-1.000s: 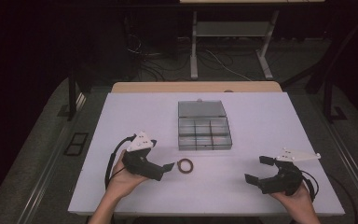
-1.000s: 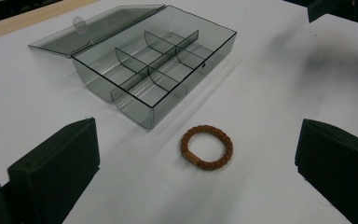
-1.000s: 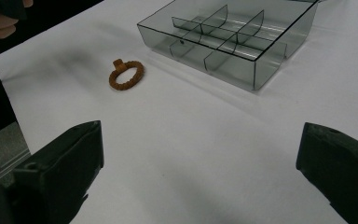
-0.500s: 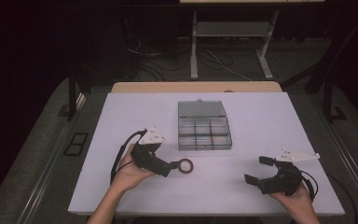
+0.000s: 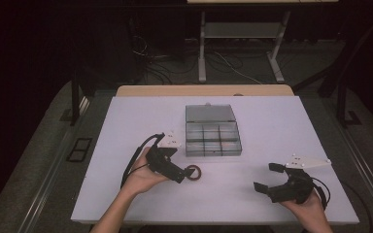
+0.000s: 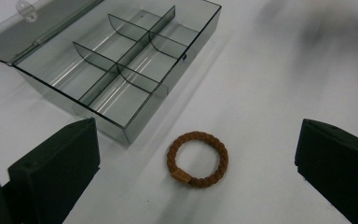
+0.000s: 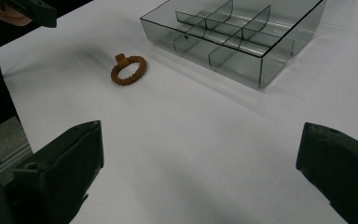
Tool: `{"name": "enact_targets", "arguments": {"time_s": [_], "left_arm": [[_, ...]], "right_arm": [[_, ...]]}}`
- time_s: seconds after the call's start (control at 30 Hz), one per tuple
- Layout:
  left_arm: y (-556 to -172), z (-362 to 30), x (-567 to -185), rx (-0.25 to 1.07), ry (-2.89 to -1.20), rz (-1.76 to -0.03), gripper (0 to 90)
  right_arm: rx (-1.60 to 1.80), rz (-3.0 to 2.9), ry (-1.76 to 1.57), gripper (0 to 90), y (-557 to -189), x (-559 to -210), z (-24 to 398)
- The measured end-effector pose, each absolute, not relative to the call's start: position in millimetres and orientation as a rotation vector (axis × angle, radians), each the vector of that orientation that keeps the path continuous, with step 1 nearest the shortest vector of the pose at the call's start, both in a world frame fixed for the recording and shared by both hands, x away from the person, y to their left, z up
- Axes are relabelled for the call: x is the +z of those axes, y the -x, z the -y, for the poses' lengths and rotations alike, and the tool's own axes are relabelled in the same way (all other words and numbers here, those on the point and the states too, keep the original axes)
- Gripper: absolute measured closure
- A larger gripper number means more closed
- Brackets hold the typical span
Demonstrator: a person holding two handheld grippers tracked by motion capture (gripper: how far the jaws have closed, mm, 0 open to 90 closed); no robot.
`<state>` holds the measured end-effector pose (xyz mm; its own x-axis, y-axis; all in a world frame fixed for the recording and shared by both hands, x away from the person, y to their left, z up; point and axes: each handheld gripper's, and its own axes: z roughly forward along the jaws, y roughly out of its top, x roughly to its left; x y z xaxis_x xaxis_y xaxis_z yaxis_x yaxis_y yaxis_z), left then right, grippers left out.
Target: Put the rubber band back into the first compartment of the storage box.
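Note:
A brown braided ring [image 5: 194,172] lies flat on the white table [image 5: 126,126], just in front of a clear grey compartment box [image 5: 212,137] whose lid [image 5: 210,113] is folded open at the back. My left gripper [image 5: 184,172] is open and hovers right at the ring. In the left gripper view the ring [image 6: 197,159] lies between the two wide-apart jaws of the left gripper [image 6: 198,136], with the box [image 6: 121,60] beyond. My right gripper [image 5: 266,177] rests open near the front right. The right gripper view shows the ring [image 7: 128,70] and box [image 7: 242,32] far ahead of the right gripper [image 7: 200,135].
The box compartments hold nothing that I can see. A wooden strip [image 5: 204,91] runs along the table's far edge. Beyond it stand a metal frame [image 5: 238,43] and cables on a dark floor. Bare white tabletop stretches between the two grippers.
My left gripper has moved right and forward toward the ring, so its jaws now reach the ring. The right gripper has stayed where it was.

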<state>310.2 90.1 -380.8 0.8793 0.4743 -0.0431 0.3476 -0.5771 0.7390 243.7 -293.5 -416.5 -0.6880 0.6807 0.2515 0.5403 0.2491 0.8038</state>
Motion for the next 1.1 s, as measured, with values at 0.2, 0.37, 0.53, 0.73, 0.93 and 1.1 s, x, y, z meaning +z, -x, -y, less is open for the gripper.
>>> {"name": "enact_targets", "arguments": {"time_s": [0.2,0.37,0.53,0.73,0.93,1.1], "left_arm": [[-314,-87,-386,0.181,-2.269,-0.578,0.0],[-318,-85,-389,0.16,-2.28,-0.565,0.0],[-321,-82,-392,0.137,-2.299,-0.544,1.9],[-327,-77,-397,0.107,-2.35,-0.509,3.5],[-329,-69,-400,0.076,-2.388,-0.472,6.7],[-331,-62,-401,0.048,-2.426,-0.432,12.7]], "right_arm": [[1.416,-2.369,-1.16,0.8,-244,-417,292],[1.41,-2.375,-1.156,0.8,-244,-417,291],[1.408,-2.377,-1.156,0.8,-245,-417,290],[1.409,-2.377,-1.155,0.8,-245,-417,291],[1.405,-2.379,-1.153,0.8,-245,-418,290],[1.404,-2.382,-1.154,0.8,-245,-418,290]]}}
